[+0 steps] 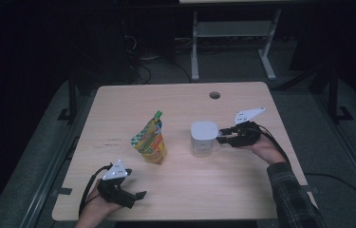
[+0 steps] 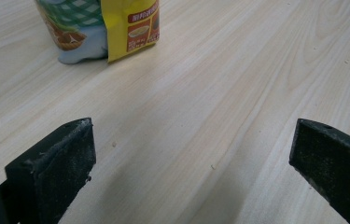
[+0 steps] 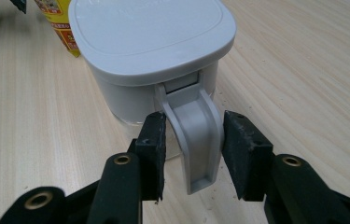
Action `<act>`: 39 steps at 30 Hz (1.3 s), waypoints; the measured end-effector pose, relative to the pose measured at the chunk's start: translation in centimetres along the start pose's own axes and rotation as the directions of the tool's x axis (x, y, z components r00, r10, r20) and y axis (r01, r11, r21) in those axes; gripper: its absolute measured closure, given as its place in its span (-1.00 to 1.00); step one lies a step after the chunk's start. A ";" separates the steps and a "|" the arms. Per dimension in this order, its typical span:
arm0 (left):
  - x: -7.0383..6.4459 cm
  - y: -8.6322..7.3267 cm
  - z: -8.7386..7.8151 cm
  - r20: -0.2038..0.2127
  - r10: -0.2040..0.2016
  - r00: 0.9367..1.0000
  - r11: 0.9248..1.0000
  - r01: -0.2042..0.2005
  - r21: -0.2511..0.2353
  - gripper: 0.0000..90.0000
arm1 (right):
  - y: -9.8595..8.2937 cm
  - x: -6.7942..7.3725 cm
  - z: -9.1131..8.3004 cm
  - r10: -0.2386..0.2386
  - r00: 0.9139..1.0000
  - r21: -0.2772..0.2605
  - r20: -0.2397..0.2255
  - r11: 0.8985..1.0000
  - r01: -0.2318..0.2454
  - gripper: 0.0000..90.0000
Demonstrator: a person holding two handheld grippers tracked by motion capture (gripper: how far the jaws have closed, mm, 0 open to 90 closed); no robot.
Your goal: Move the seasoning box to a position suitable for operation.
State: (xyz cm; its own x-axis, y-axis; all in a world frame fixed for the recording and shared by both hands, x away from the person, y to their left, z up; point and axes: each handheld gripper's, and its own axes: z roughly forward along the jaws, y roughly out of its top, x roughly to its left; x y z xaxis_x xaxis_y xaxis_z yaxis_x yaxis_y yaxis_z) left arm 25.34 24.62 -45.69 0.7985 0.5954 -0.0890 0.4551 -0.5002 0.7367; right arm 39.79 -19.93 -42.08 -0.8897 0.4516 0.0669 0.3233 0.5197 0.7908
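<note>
A white lidded container [image 1: 203,137] [image 3: 154,42] stands upright right of the table's middle. Its grey handle [image 3: 196,135] sticks out on its right side, and my right gripper [image 1: 225,137] [image 3: 193,128] is shut on it, one black jaw pressed against each side. A yellow and green spouted pouch [image 1: 150,142] [image 2: 100,28] [image 3: 58,28] stands left of the container. My left gripper [image 1: 137,197] [image 2: 191,140] rests near the table's front edge, below and left of the pouch. It is open, its jaws spread wide over bare wood.
The light wooden table [image 1: 242,180] has a round cable hole [image 1: 215,95] near its far edge. Beyond it stands a white-legged table frame [image 1: 232,28] on dark floor. Metal rails run along both sides.
</note>
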 end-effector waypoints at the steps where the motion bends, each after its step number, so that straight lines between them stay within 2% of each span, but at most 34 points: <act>1: 0.0 0.0 0.0 0.001 -0.002 1.000 1.000 0.002 -0.001 -1.00 | 0.0 0.0 0.0 -0.007 1.000 0.000 0.001 1.000 0.007 0.36; 11: -0.1 0.0 0.0 0.003 -0.008 1.000 1.000 0.008 -0.007 -1.00 | -0.1 1.3 -0.6 -0.034 0.999 0.030 -0.018 0.999 0.035 0.46; 15: -0.1 0.0 0.0 0.004 -0.007 1.000 1.000 0.007 -0.009 -1.00 | -0.4 1.9 -0.8 -0.037 0.999 0.016 -0.017 0.999 0.037 0.48; 20: -0.2 0.1 0.1 0.006 -0.006 1.000 1.000 0.006 -0.006 -1.00 | -0.9 3.5 -1.1 -0.034 0.999 -0.006 -0.011 0.999 0.033 0.51; 26: -0.4 0.0 0.2 0.010 -0.016 1.000 1.000 0.016 -0.012 -1.00 | -1.3 4.9 -1.2 -0.008 0.999 -0.030 0.032 1.000 0.009 0.49; 29: -0.4 0.1 0.2 0.011 -0.016 1.000 1.000 0.016 -0.013 -1.00 | -1.5 5.1 -1.1 0.029 0.999 -0.046 0.032 0.999 -0.027 0.47; 32: -0.4 0.1 0.1 0.012 -0.013 1.000 1.000 0.013 -0.011 -1.00 | -1.3 5.2 -1.4 0.048 0.998 -0.087 0.033 0.995 -0.045 0.40; 36: -0.4 0.0 0.1 0.012 -0.015 1.000 1.000 0.016 -0.011 -1.00 | -1.1 5.5 -1.1 0.038 0.999 -0.076 0.038 0.997 -0.035 0.32; 39: -0.4 0.1 0.1 0.013 -0.015 1.000 1.000 0.015 -0.012 -1.00 | -1.0 5.4 -0.8 0.036 0.998 -0.074 0.051 0.997 -0.033 0.42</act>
State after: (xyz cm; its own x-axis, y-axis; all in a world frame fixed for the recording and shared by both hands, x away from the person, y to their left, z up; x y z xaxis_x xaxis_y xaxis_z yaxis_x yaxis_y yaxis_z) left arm 25.11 24.30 -45.68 0.7966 0.5947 -0.1088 0.4624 -0.4834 0.7433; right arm 34.36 -18.62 -42.04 -0.8596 0.5069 0.0644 0.3275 0.4499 0.8309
